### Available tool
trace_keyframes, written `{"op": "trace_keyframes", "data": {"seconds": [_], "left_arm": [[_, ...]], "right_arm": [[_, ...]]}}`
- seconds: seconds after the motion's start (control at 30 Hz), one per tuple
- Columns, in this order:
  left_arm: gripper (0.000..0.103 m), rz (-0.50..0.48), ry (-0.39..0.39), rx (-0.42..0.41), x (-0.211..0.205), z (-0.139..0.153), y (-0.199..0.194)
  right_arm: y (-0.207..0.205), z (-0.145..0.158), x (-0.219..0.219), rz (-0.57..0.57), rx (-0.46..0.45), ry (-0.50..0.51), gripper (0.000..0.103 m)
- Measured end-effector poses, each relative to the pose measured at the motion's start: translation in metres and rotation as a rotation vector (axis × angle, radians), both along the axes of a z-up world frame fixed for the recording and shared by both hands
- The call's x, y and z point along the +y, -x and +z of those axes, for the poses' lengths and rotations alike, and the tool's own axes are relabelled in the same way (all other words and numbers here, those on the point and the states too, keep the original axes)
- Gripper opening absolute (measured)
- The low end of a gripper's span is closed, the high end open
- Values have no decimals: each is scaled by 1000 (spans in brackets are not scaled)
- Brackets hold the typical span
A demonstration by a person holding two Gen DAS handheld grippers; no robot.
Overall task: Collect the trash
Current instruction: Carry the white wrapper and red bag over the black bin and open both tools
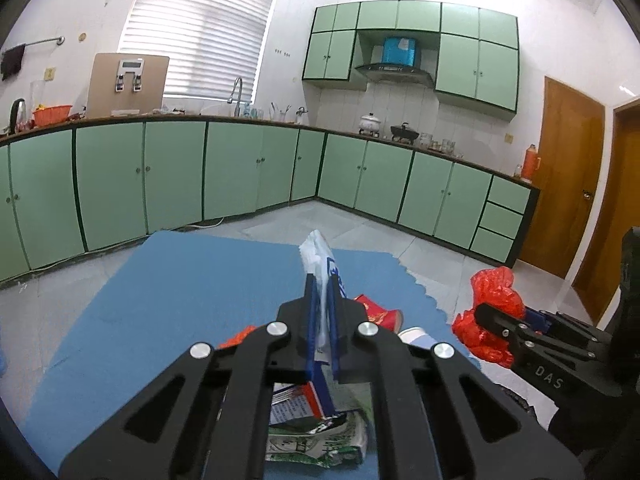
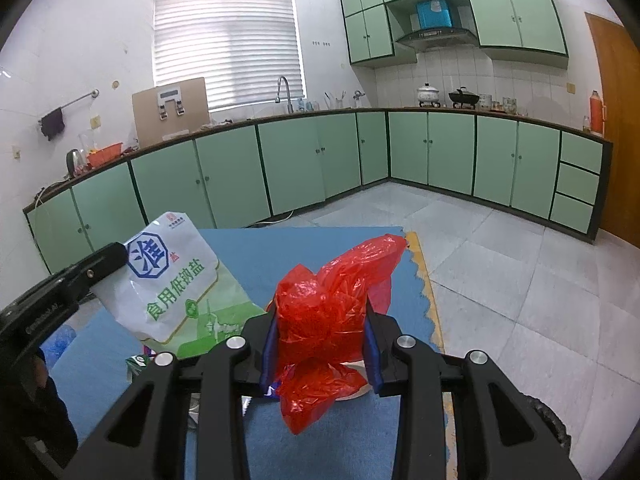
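My left gripper [image 1: 322, 280] is shut on a white salt packet [image 1: 318, 250] with blue and green print, holding it edge-on above the blue mat [image 1: 180, 288]. The right wrist view shows the packet's printed face [image 2: 176, 288] hanging from the left gripper [image 2: 116, 258]. My right gripper [image 2: 320, 320] is shut on a crumpled red plastic bag [image 2: 336, 292], which bulges above and below the jaws. In the left wrist view that bag [image 1: 494, 292] and the right gripper [image 1: 486, 312] sit at the right, beside the mat's edge.
More litter lies on the mat under the left gripper: a red paper cup [image 1: 380, 314], a white cup [image 1: 414, 336] and a green-and-white wrapper [image 1: 320, 440]. Green cabinets [image 1: 240, 168] line the far walls. A wooden door [image 1: 568, 200] stands at the right, past grey floor tiles [image 2: 520, 280].
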State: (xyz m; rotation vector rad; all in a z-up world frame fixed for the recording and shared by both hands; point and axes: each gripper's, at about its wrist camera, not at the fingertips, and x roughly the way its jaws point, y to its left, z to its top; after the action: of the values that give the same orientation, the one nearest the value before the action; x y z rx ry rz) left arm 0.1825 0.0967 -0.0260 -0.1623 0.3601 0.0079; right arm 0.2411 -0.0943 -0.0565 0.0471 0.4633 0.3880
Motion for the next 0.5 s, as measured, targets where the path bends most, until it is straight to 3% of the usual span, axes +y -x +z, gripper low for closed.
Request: {"op": "trace_keyframes", "data": {"seconds": [0.5], "left_arm": [[4, -118, 17, -60, -48, 25, 33]], "right_arm": [[40, 23, -39, -43, -39, -26, 34]]}}
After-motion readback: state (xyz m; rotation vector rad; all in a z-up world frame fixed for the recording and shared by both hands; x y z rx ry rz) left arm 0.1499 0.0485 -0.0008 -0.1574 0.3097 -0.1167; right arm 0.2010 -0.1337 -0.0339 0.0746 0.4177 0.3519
